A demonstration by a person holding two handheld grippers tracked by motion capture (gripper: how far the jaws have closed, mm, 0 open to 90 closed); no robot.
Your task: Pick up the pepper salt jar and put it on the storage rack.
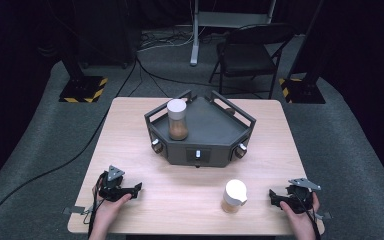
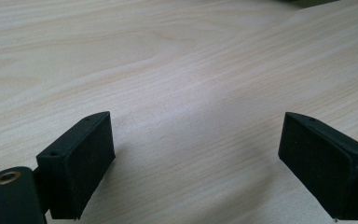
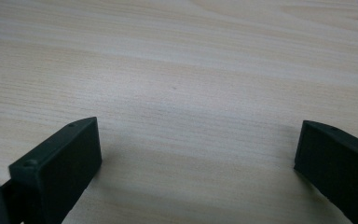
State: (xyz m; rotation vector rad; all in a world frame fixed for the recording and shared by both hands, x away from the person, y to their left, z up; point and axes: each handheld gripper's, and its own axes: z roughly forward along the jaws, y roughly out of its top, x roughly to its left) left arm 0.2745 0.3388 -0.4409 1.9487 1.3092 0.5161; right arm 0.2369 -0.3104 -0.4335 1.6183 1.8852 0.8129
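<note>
We see both grippers released on the tabletop: left gripper, right gripper; one jar between them, another jar on the tray.

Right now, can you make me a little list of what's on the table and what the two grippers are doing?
table: light wood table
tray: dark grey tray with railings, at the middle far side
jar one: white-lidded jar of brown stuff, upright on the tray's left part
jar two: second white-lidded jar, upright on the table, near the right gripper
left gripper: left gripper, open, holding nothing, low over bare wood
right gripper: right gripper, open, holding nothing
</note>
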